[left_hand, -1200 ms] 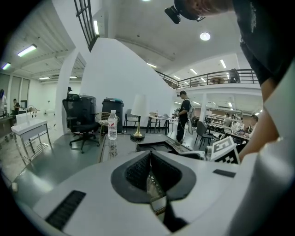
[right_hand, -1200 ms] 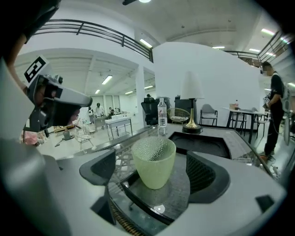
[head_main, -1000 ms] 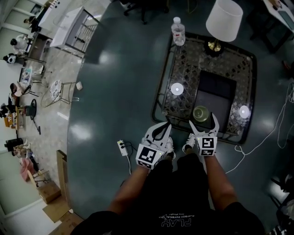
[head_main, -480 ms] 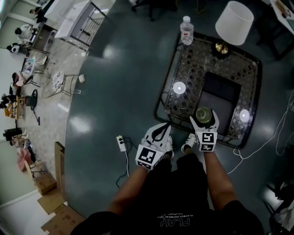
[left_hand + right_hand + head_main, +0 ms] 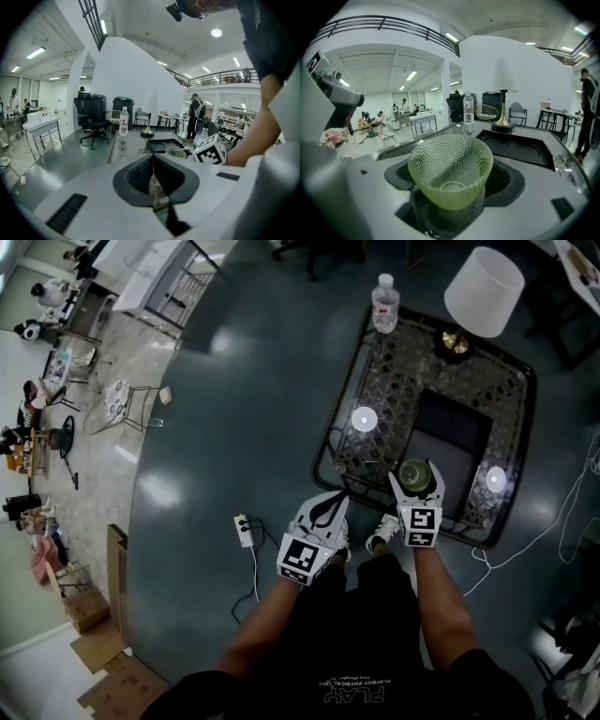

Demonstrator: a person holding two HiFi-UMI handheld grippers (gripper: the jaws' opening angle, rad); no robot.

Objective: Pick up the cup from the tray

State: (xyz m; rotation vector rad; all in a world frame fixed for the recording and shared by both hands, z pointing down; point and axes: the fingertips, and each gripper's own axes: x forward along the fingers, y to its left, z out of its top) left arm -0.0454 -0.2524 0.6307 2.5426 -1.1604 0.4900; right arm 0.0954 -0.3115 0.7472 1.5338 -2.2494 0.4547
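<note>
A green dimpled glass cup (image 5: pixel 411 471) stands on the dark tray (image 5: pixel 455 423) set in the ornate glass table (image 5: pixel 375 371). My right gripper (image 5: pixel 416 478) reaches over the table's near edge with the cup (image 5: pixel 450 176) between its jaws. The jaws are closing, and a small gap still shows on each side of the cup. My left gripper (image 5: pixel 339 497) hangs just short of the table's near left corner, its pads (image 5: pixel 140 176) pressed together on nothing. From the left gripper view the cup (image 5: pixel 176 152) shows beside the right gripper's marker cube (image 5: pixel 209 150).
A white-shaded lamp (image 5: pixel 483 282) and a water bottle (image 5: pixel 385 303) stand at the table's far edge. Two round white spots (image 5: pixel 364 418) (image 5: pixel 496 479) lie on the glass. A power strip (image 5: pixel 244 531) lies on the floor at left, a cable (image 5: pixel 562 512) at right.
The right gripper has moved forward, so the cup now sits deeper between its jaws instead of just ahead of the tips. The left gripper has hardly moved.
</note>
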